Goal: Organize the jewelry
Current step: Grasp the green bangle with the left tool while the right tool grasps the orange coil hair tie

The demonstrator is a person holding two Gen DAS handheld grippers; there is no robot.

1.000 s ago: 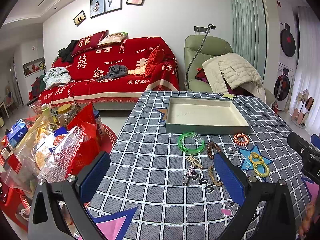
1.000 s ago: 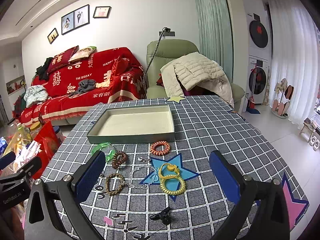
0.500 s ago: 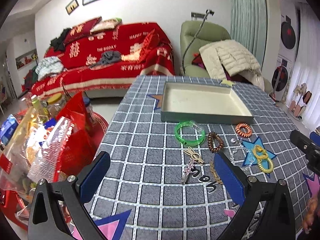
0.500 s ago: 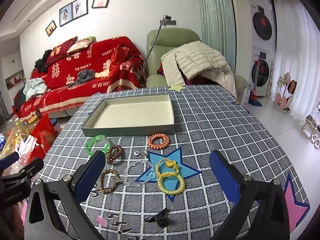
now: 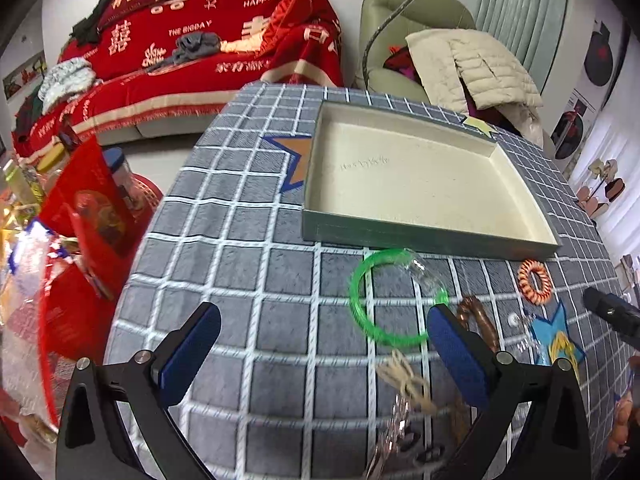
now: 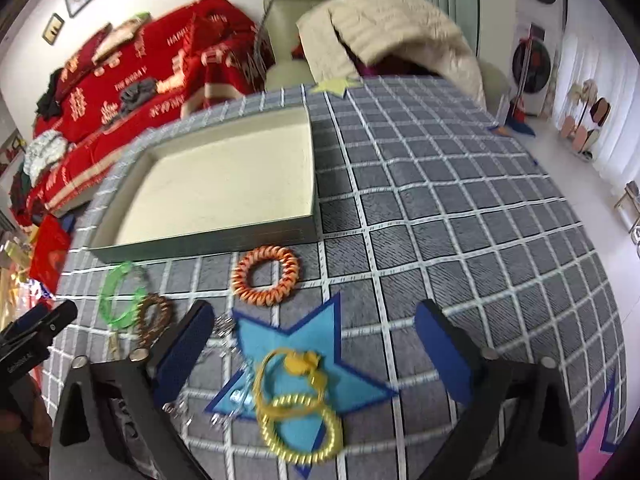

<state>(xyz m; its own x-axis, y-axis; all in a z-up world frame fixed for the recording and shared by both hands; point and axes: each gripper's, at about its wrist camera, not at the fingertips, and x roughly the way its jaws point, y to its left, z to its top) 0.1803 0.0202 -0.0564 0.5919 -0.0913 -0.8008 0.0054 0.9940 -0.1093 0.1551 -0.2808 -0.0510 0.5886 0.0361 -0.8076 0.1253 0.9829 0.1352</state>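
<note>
An empty cream-lined tray sits on the grey checked tablecloth. In front of it lie a green bangle, a brown bead bracelet, an orange coil ring, yellow coil rings and a gold hair clip. My left gripper is open, low over the cloth just left of the bangle. My right gripper is open above the yellow rings.
The table's left edge drops to red bags and snack packets on the floor. A red sofa and a green armchair with a jacket stand behind the table. Grey cloth lies right of the tray.
Both grippers have moved forward and lower toward the jewelry. The left one now points down by the green bangle, the right one over the yellow rings. Both stay open.
</note>
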